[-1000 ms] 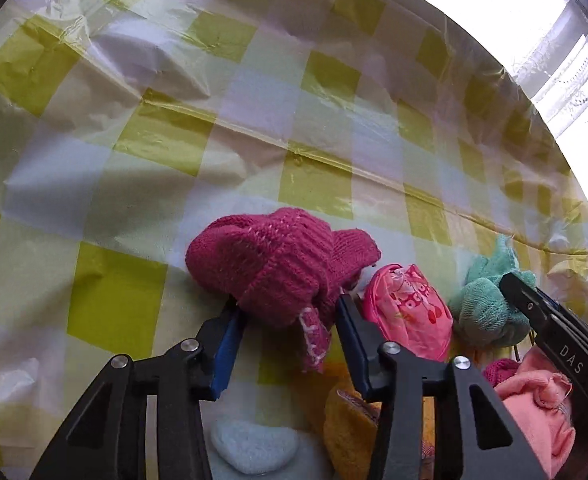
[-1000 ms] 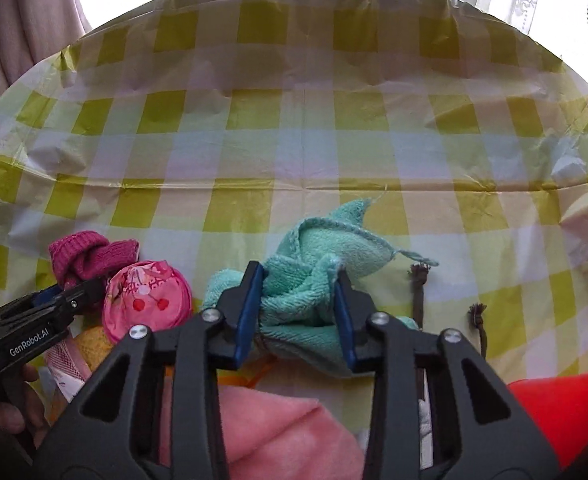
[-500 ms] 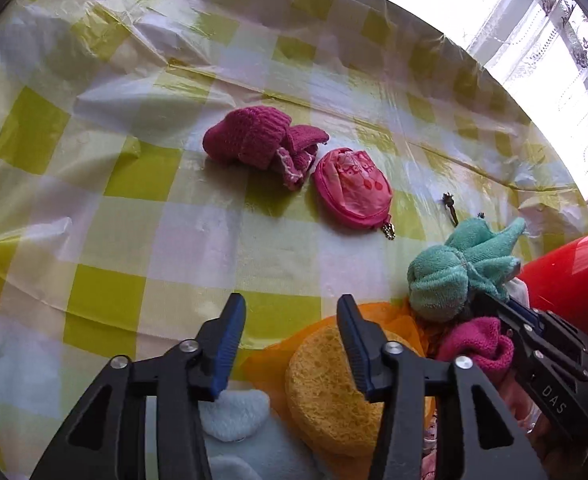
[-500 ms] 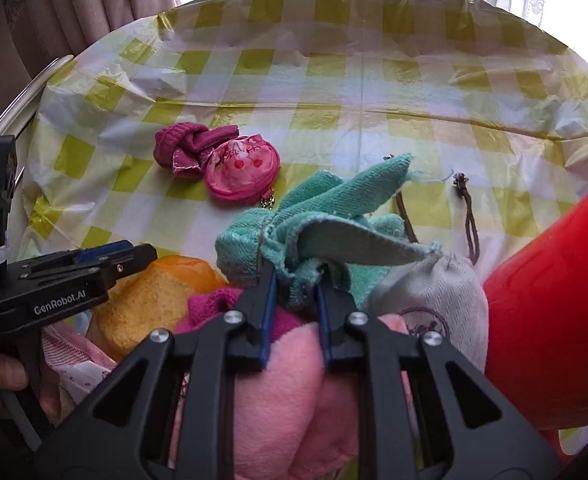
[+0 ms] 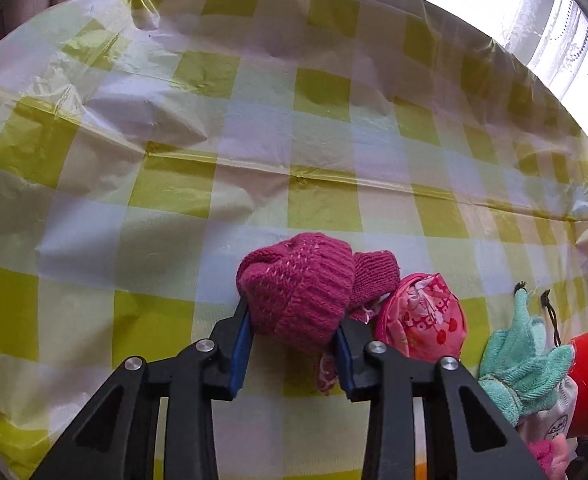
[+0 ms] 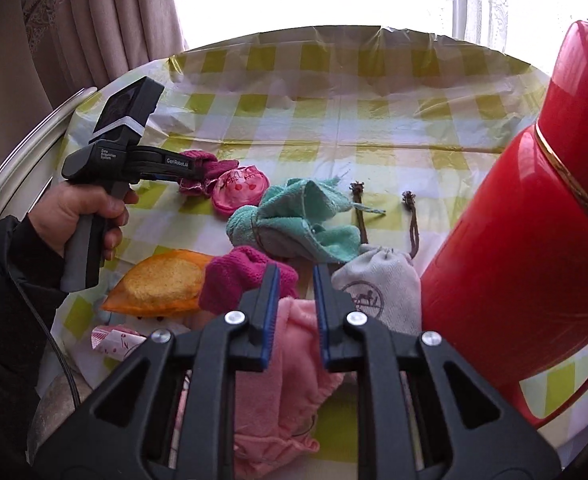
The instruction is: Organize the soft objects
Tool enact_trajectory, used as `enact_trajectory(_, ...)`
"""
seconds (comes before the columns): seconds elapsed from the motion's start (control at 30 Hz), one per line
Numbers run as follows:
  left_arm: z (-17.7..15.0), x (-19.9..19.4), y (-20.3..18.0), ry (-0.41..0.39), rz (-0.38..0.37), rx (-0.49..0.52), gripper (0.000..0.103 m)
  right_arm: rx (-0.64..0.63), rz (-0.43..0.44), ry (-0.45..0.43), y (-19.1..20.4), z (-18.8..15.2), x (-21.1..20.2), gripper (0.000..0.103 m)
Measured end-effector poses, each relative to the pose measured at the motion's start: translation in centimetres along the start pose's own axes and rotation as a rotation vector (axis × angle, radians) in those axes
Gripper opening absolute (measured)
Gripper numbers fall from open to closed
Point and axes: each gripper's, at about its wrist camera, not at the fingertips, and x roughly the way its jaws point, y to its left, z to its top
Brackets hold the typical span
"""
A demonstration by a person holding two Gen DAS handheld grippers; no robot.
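My left gripper [image 5: 292, 340] has its fingers on both sides of a magenta knit hat [image 5: 297, 286] lying on the checked cloth; the hat also shows in the right wrist view [image 6: 204, 168]. A pink round pouch [image 5: 421, 320] lies right beside the hat. My right gripper [image 6: 294, 304] is open and empty, above a pink cloth [image 6: 290, 360]. A teal towel [image 6: 290, 220] lies loose on the table ahead of it, apart from the fingers. A second magenta knit piece [image 6: 242, 276] lies by the right gripper's left finger.
A tall red flask [image 6: 533, 240] stands at the right. A grey drawstring pouch [image 6: 381, 284] lies beside it. A yellow sponge in orange wrap [image 6: 162, 284] lies at the left front. The yellow-checked tablecloth [image 5: 214, 120] stretches back toward the window.
My left gripper has moved forward to the magenta hat and now brackets it. My right gripper has let go of the teal towel, opened and drawn back.
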Motion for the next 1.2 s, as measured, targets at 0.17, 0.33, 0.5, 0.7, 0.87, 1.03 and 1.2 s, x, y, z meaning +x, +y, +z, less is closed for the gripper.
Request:
enact_trajectory(0.17,-5.2,-7.1,1.9,-0.109,-0.077,-0.091,0.036,0.016,-0.017,0.017,-1.0,-1.5,-1.8,0.034)
enact_trajectory(0.33,-12.7,-12.1,2.1,-0.166,-0.168,-0.178,0.036,0.052,0.023,0.042,-2.0,-3.7,-3.6,0.064)
enact_trajectory(0.5,-19.5,-13.8,0.7,-0.160,-0.227,-0.242,0.036,0.104,0.061,0.113,-1.7,-6.0,-3.7,0.067)
enact_trajectory(0.7,-23.7,-16.1,0.5,-0.163,-0.222,-0.284,0.036,0.038,0.062,0.139,1.0,-7.0,-2.9,0.067)
enact_trajectory(0.87,-25.8,-16.2,-0.1,-0.126,-0.217,-0.275,0.036,-0.014,0.025,0.140,2.2,-6.3,-1.5,0.069)
enact_trajectory(1.03,-27.0,-16.1,-0.7,-0.098,-0.203,-0.256,0.036,-0.062,0.024,0.183,2.9,-7.1,0.0,0.023)
enact_trajectory(1.2,-28.2,-16.4,-1.6,-0.070,-0.200,-0.231,0.037,-0.069,-0.002,0.098,2.6,-7.8,-2.7,0.018)
